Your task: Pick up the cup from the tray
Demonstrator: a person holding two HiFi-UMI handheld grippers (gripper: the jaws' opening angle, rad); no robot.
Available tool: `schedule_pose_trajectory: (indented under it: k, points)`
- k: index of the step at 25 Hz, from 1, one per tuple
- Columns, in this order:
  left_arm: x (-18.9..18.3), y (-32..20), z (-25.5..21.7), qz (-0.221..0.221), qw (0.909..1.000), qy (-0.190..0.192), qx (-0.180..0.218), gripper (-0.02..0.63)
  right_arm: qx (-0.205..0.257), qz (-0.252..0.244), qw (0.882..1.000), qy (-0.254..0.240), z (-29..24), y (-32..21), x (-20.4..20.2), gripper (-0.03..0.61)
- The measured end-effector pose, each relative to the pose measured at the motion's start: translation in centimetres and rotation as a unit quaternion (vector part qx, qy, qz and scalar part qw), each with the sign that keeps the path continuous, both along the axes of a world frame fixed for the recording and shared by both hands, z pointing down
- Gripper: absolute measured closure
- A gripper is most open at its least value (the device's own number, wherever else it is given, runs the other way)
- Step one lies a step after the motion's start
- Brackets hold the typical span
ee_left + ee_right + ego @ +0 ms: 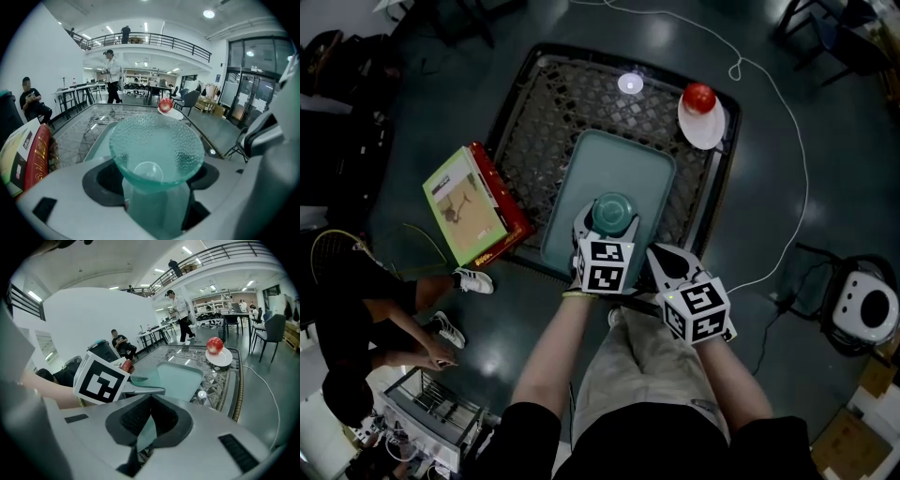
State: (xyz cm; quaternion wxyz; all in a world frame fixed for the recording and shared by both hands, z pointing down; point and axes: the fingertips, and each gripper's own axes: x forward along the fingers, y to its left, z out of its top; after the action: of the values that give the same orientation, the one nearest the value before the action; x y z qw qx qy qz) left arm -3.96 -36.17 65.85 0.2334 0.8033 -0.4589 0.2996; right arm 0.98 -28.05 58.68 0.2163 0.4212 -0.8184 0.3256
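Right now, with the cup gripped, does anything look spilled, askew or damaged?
Nothing stands out. The cup sits upright and empty in the left gripper, the tray shows no spill, and the apple rests on its plate.
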Motion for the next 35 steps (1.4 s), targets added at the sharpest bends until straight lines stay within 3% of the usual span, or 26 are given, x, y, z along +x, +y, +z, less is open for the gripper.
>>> schedule_pose_trajectory:
  k: [21,35]
  points:
    - [-2.4,5.1,-7.2,-0.004,0.9990,0.007,0.044,0.239,0.042,0.002,0.999,0.005,-4.4,3.8,-1.3,0.569]
    - [-2.9,9.6,-11.2,-0.016,0.9984,0.019,0.051,0.239,0.070,0.000,0.997,0.012,-7.4,7.4,-1.3,0.569]
